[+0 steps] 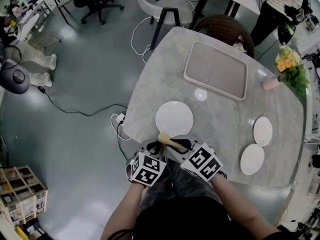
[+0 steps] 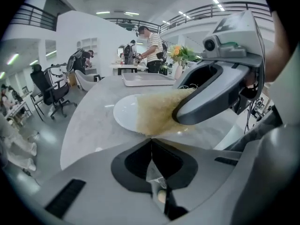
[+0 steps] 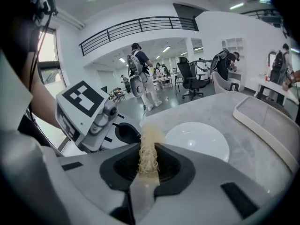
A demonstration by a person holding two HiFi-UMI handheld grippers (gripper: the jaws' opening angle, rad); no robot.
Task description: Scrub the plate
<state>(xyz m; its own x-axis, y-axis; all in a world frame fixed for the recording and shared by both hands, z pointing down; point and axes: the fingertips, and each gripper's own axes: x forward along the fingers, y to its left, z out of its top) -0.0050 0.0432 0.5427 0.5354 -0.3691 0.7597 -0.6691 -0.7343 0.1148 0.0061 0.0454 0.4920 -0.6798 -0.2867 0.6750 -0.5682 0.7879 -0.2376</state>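
**Item: scrub pad, two-tool hold, above near rim of plate**

Location: white plate (image 1: 174, 118) lies flat and face up on the marble bench (image 1: 225, 115), close to the bench's near-left edge and just beyond both tools; nothing rests on it; being round, it has no long axis.

Scrub pad (image 2: 157, 111): tan, fibrous, flat; held over the plate's near rim; whether it touches the rim cannot be told.

Right tool (image 3: 149, 148): jaws closed on the pad, which is seen edge-on and sticks out past the tips toward the plate.

Left tool (image 2: 151, 138): jaws drawn together to a thin line; one corner of the pad appears nipped at their tips.

Hazards, as judged:
- Both tools are on the pad, so nothing steadies the plate; a scrubbing push could slide it on the smooth marble, and a push to the left or nearward could carry it off the bench.
- The left tool's hold is only a corner; a tug could pull it free.
- The pad looks limp; heavy pressure may fold it, leaving hard jaw tips on the glaze.

Orientation: in the head view the pad's long axis runs from far-left to near-right, spanning the two tools; its broad face is turned toward the left tool.

Also on the bench: empty tray (image 1: 216, 69), far; two small plates (image 1: 262, 130), right; flowers (image 1: 290, 66), far right.
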